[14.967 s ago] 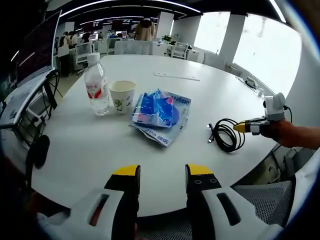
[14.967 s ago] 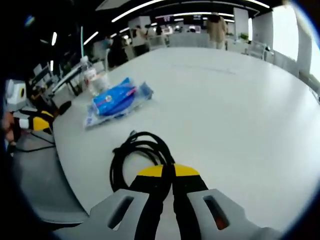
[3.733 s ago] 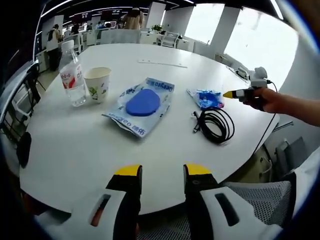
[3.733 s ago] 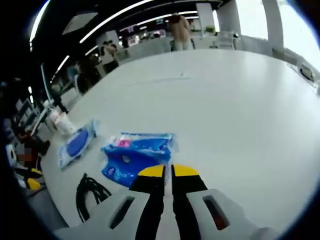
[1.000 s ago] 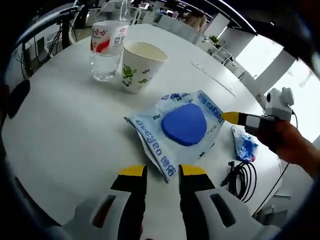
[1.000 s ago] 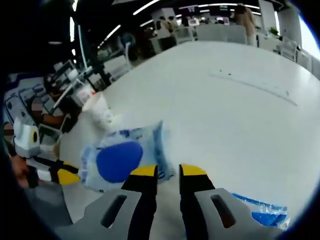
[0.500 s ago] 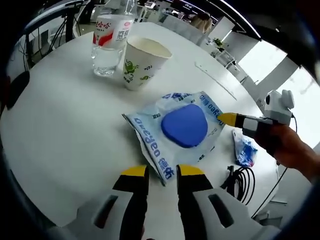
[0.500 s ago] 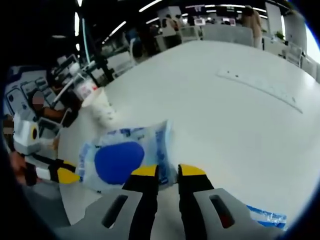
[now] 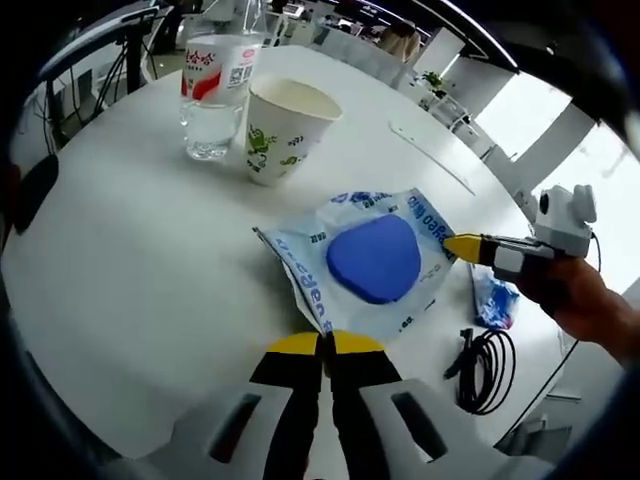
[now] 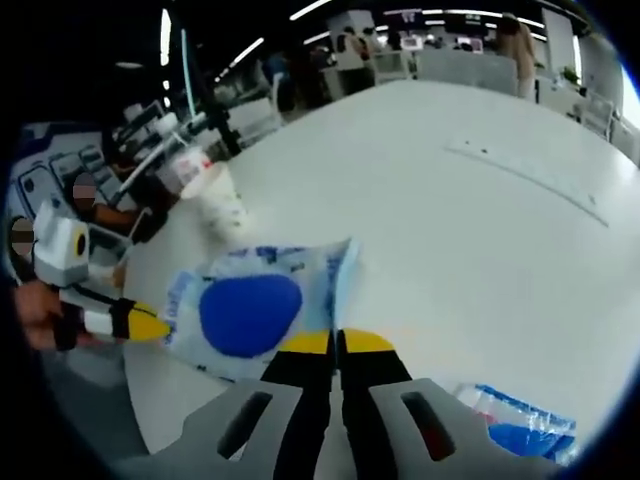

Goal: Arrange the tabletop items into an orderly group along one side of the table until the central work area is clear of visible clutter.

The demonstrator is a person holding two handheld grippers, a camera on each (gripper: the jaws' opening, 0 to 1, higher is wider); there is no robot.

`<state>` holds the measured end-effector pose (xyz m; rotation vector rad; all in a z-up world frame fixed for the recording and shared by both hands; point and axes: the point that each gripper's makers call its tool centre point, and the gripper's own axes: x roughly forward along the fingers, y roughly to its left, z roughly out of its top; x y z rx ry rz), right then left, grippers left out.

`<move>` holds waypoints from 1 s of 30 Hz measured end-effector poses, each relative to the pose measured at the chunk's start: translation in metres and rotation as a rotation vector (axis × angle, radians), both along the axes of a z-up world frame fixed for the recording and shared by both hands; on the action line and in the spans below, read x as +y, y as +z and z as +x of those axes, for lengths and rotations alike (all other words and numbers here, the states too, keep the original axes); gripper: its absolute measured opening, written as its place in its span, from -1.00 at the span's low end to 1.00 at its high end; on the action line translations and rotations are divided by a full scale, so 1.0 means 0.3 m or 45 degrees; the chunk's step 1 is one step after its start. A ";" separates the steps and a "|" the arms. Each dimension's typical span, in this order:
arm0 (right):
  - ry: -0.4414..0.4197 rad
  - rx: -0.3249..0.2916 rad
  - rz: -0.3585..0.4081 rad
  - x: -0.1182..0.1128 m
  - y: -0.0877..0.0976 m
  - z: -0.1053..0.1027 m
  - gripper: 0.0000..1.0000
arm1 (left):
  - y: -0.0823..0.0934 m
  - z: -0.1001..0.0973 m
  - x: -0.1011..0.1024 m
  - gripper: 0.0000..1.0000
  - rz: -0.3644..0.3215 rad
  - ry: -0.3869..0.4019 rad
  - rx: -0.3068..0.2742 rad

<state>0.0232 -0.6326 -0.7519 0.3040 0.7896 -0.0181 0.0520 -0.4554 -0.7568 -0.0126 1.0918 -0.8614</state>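
In my left gripper view the pouch [image 9: 372,262] sits at the centre of the frame on the white surface [image 9: 130,240]: a flat, clear-and-pale-blue plastic packet with blue lettering along its edges and a rounded dark blue pad showing through the middle. My left gripper [image 9: 322,345] rises from the bottom centre with its yellow-tipped jaws brought together on the near edge of that pouch. My right gripper [image 9: 462,245] comes in from the right of the frame, held in a hand [image 9: 580,305], and its yellow tip meets the pouch's right edge. In the right gripper view the right gripper [image 10: 334,343] has its jaws pressed together on the pouch [image 10: 255,305] at the lower centre, while the left gripper [image 10: 140,323] touches the pouch's far side at the left of the frame. In the upper left of the left gripper view a paper cup [image 9: 283,130] with a green print stands upright just beside a clear water bottle [image 9: 216,85] with a red and white label. At the right of that frame a small blue packet [image 9: 493,302] lies near the pouch, with a coiled black cable [image 9: 487,367] below it toward the lower right. The same blue packet [image 10: 525,425] appears at the lower right of the right gripper view.
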 end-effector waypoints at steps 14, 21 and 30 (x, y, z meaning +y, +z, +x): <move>-0.041 -0.045 -0.007 0.008 0.042 -0.077 -1.00 | 0.037 -0.016 -0.008 -1.00 -0.034 -0.003 -0.004; -0.093 -0.074 0.003 0.036 0.058 -0.162 -1.00 | 0.046 -0.012 -0.011 -1.00 -0.042 -0.018 -0.020; -0.164 -0.090 0.023 0.071 0.064 -0.235 -1.00 | 0.043 -0.025 -0.017 -1.00 -0.041 -0.038 -0.021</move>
